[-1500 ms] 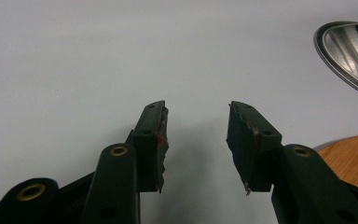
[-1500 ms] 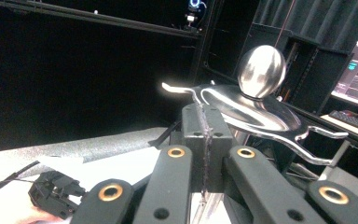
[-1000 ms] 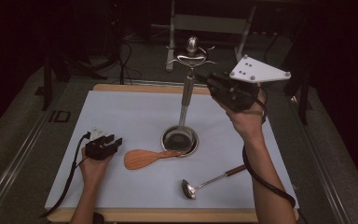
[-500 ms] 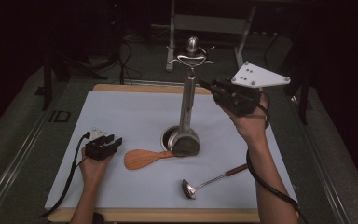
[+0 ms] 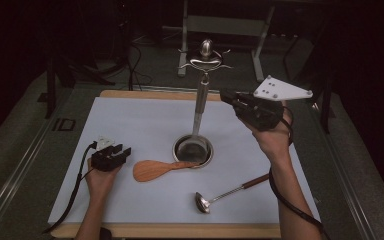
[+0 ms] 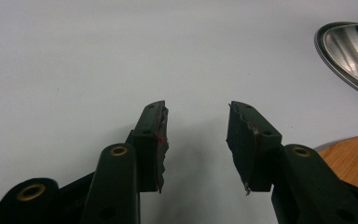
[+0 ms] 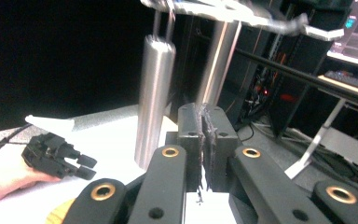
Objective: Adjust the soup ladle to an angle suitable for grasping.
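While dark all round: white mat [image 5: 130, 125], left gripper [image 6: 196, 135] wide, right gripper [image 7: 204, 122] closed, empty.

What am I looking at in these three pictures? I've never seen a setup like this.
A person at a table holds a two-jaw gripper in each hand. The high view looks down on it; the other two pictures come from cameras riding on each gripper. On the white mat stand a metal utensil stand with a hanging ladle, and beside it lie a wooden spatula and a second ladle. The left gripper rests low on the mat, jaws open, holding nothing. The right gripper is raised near the stand, jaws closed with nothing visible between them.
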A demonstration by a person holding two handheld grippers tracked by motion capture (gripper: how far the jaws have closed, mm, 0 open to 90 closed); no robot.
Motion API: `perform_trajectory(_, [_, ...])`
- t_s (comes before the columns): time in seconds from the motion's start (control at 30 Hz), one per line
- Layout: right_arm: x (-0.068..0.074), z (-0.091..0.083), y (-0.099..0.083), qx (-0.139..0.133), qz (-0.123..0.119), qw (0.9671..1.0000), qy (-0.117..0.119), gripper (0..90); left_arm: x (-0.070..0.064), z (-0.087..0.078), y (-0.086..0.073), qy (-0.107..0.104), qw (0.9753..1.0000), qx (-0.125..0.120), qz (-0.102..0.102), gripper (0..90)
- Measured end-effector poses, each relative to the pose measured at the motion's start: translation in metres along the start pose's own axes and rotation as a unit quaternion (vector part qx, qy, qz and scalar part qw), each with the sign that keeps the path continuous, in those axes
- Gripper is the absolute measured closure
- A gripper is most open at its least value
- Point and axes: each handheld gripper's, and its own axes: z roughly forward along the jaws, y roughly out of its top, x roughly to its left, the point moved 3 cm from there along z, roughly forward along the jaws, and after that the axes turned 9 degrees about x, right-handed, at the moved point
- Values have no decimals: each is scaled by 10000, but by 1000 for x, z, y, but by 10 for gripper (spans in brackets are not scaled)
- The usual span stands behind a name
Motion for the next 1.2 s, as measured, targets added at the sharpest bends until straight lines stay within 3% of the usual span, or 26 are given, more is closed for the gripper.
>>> perform_trajectory(0.37, [-9,4,-30,421,259,9987,-157,858,0,0,0,4,10000,-4,-1,578])
perform_trajectory(0.73, [-16,11,-69,779,530,9952,-270,858,0,0,0,8,10000,-13,5,578])
perform_trajectory(1.0, [-23,18,-102,1161,761,9898,-321,853,0,0,0,9,10000,-2,16,577])
perform_trajectory(1.2, [-27,21,-133,1496,935,9836,-369,842,0,0,0,15,10000,-2,21,576])
